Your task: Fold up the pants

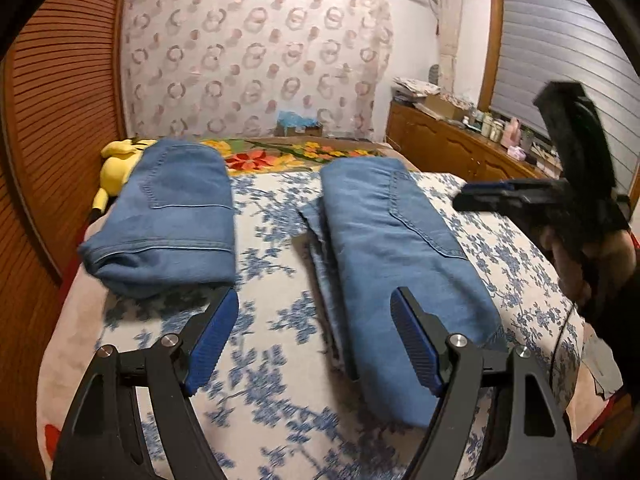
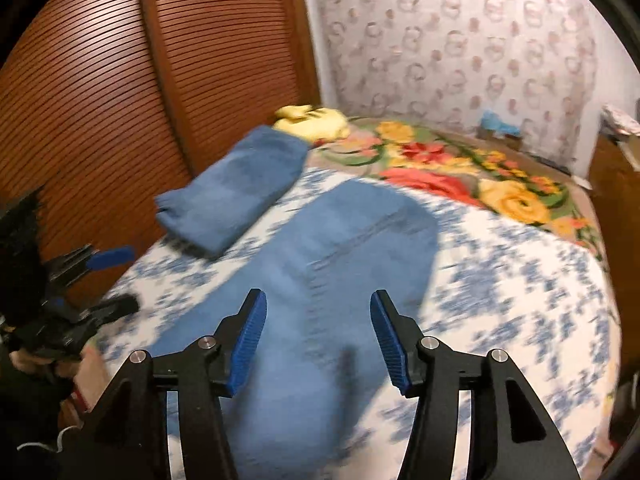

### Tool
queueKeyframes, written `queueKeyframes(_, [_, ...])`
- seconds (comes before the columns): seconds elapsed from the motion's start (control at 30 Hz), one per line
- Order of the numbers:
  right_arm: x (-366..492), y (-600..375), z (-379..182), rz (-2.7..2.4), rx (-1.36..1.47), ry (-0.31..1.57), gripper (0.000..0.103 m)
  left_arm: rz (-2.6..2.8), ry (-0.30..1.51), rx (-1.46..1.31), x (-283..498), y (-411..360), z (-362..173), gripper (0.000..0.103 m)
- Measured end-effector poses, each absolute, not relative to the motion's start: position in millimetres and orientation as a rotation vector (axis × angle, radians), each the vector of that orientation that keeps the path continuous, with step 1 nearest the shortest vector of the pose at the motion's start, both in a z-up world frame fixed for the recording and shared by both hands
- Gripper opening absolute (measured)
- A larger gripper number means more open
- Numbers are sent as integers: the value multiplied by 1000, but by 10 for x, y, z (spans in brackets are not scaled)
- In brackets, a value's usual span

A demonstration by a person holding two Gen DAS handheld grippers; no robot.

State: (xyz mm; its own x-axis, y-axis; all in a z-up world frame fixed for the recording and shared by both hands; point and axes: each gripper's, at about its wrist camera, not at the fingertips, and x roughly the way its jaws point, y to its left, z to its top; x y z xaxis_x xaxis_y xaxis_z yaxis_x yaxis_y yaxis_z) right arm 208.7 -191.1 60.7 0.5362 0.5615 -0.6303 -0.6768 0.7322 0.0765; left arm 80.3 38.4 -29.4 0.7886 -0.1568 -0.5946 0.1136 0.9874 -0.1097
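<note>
Louvred wooden doors (image 1: 60, 100), patterned curtain (image 1: 256, 56), shuttered window (image 1: 560, 48)

Two pairs of folded pants lie on a bed (image 1: 280, 360): one pair (image 1: 400, 264) stretches lengthwise down the middle, and a shorter pair (image 1: 172, 216) sits well apart to its left. A plush toy (image 1: 118, 168) lies just behind the shorter pair, beside the slatted wardrobe doors (image 1: 60, 100). A flowered blanket (image 1: 280, 156) covers the far end of the bed.

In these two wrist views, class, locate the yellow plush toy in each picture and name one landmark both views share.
Left wrist view: the yellow plush toy lies far left, behind the smaller folded jeans.
Right wrist view: the toy sits upper centre, beyond those jeans.
Shared landmark: the slatted wooden doors.
</note>
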Motion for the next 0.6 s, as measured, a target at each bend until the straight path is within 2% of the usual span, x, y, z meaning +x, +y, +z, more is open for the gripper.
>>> queueKeyframes(0.4, [2911,-1855,314,720,-130,811,59,-213,765,-112,1145,187,-587,79])
queueKeyframes(0.6, [3183,-1740,152,760,-74,880,68,-222,810,-165,1233,191,-767,79])
